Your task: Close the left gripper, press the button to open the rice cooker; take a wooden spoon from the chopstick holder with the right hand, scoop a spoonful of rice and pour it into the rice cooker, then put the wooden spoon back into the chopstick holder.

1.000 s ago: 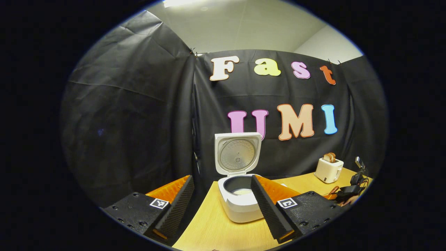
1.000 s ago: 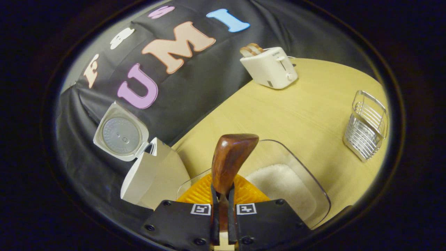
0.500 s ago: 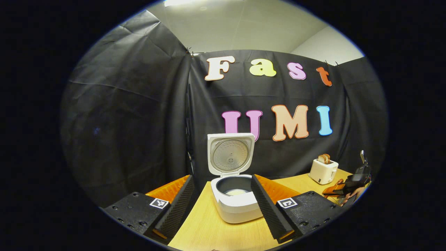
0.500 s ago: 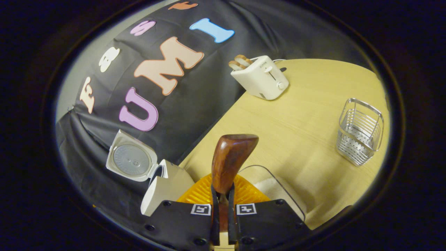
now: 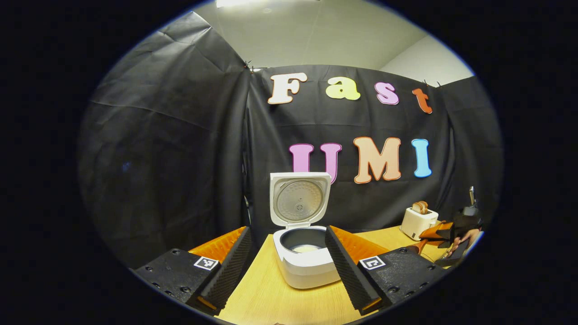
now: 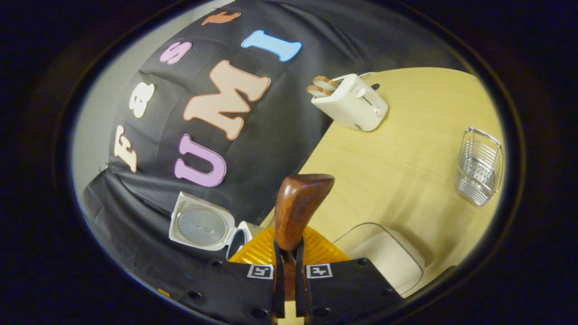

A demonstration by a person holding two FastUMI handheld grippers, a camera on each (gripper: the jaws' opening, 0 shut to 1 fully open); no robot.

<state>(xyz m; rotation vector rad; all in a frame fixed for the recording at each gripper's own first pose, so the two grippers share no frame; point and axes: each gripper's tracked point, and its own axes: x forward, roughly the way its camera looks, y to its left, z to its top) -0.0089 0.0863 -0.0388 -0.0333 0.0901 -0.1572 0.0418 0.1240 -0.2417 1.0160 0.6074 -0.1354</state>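
- Left gripper: fingers spread wide, holding nothing, hovering at the near left of the table.
- Rice cooker: one unit, standing on the table just beyond the left gripper. Its lid stands upright and open. A pale patch lies at the bottom of the inner pot, judged to be rice.
- Right gripper: fingers narrowed and clamped on the handle of the wooden spoon. The spoon's bowl is hidden, so any load cannot be confirmed. In the left gripper view this gripper sits at the far right edge of the table.
- Rice container: one clear tray of white rice, just right of the right gripper.
- Chopstick holder: one wire basket, far right, well apart from the spoon; it appears empty.
- Toaster: one, against the far wall, with two slices in its slots.
- Step in hand, judged: returning the spoon to the holder. Recommend keeping the clamp firm, bringing the spoon upright over the basket's opening, lowering it inside before release, and avoiding a knock on the light wire frame.
- Count: two grippers, one spoon, one cooker, one tray, one holder, one toaster.
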